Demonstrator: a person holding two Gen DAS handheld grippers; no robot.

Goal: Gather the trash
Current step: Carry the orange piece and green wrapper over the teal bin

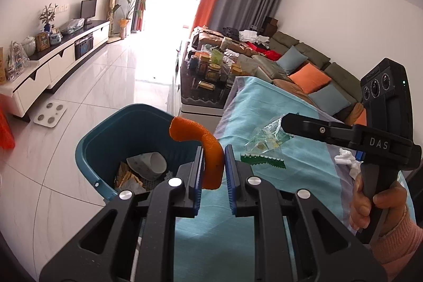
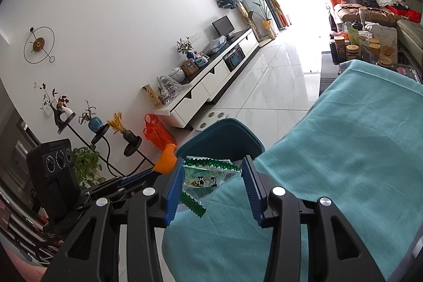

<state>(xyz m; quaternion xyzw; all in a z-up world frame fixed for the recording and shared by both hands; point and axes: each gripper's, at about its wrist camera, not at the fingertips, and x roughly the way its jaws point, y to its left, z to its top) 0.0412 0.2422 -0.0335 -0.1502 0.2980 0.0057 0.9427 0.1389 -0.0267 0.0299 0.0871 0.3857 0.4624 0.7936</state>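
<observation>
table w/ teal cloth (image 1: 264,107) (image 2: 357,149): green-edged clear wrapper (image 1: 264,152) (image 2: 208,176) lies flat near the edge by the bin; crumpled white tissue (image 1: 346,159) on the cloth on the wrapper's far side from the bin. Teal bin (image 1: 105,142) (image 2: 224,135) stands on white tile floor (image 1: 87,102) (image 2: 277,86), just beside the table edge.

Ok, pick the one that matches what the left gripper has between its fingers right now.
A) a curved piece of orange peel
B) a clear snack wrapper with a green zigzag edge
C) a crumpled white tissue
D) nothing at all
A: in the left wrist view the left gripper has a curved orange peel between its blue pads, beside the teal trash bin; the clear green-edged wrapper lies between the right gripper's open fingers instead.
</observation>
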